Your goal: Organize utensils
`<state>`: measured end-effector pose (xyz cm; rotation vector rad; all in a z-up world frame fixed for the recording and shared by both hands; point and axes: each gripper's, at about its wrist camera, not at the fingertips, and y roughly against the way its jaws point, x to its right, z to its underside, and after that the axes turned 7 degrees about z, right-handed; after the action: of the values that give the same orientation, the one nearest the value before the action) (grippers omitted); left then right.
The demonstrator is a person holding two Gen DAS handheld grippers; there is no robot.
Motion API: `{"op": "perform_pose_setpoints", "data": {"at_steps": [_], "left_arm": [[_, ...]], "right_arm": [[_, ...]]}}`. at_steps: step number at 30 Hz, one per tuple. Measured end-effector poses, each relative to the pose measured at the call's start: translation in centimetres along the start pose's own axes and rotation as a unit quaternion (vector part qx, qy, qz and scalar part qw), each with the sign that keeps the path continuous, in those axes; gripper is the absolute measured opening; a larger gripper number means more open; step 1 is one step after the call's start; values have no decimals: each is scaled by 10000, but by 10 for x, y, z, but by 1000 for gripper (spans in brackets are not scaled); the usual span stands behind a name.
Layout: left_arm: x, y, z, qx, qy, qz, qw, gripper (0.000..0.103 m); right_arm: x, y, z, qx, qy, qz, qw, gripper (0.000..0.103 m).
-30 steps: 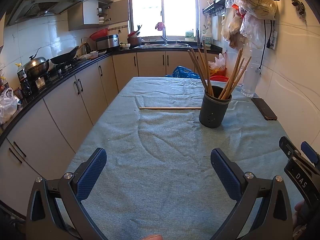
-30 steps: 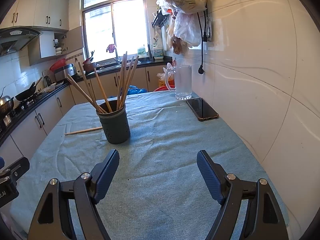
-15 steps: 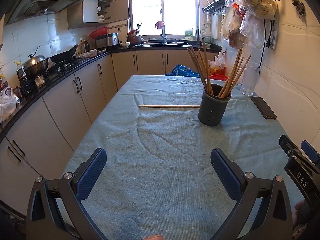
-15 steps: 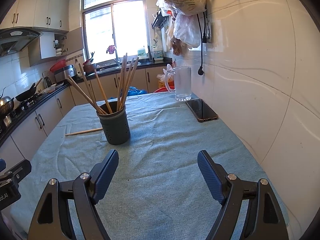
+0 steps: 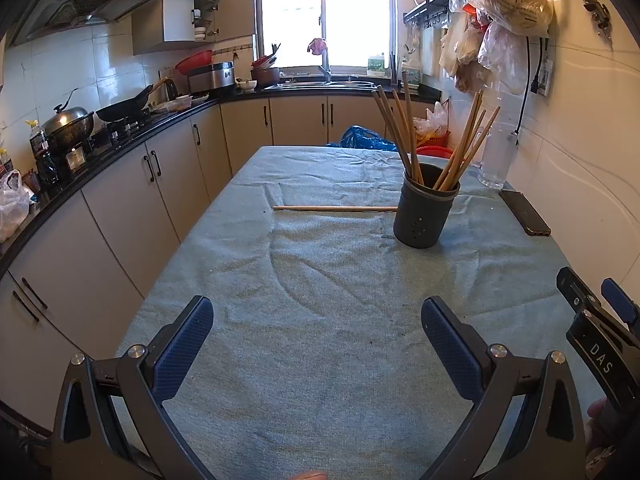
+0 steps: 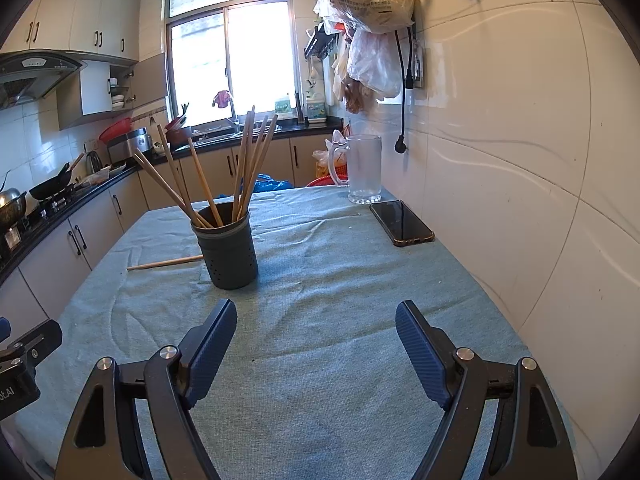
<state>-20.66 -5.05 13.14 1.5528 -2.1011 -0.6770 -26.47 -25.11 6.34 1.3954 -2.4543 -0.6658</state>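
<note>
Nearly done: most chopsticks [image 5: 404,132] stand in the dark holder [image 5: 425,212]; one loose chopstick [image 5: 336,208] lies flat on the tablecloth [image 5: 320,300], touching the holder's left side. Left gripper [image 5: 318,344] and right gripper [image 6: 316,346] both wide open, empty, well short of the holder.

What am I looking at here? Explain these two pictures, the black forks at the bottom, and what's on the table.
Those forks are hand-held grippers, one per hand, each with a camera looking along its jaws. One picture is from the left gripper, the other from the right gripper. Both are open and hold nothing. On the cloth-covered table stands a dark holder full of chopsticks. One loose chopstick lies flat beside it. A phone and a glass mug sit near the wall.
</note>
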Motion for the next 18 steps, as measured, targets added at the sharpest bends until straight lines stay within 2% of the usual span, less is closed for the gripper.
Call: {"op": "perform_pose_setpoints", "data": {"at_steps": [18], "left_arm": [[2,-7,4,-91,13,68,9999,103]], "right_arm": [[-2,-7,2,-48,122,-9,9999,87]]}}
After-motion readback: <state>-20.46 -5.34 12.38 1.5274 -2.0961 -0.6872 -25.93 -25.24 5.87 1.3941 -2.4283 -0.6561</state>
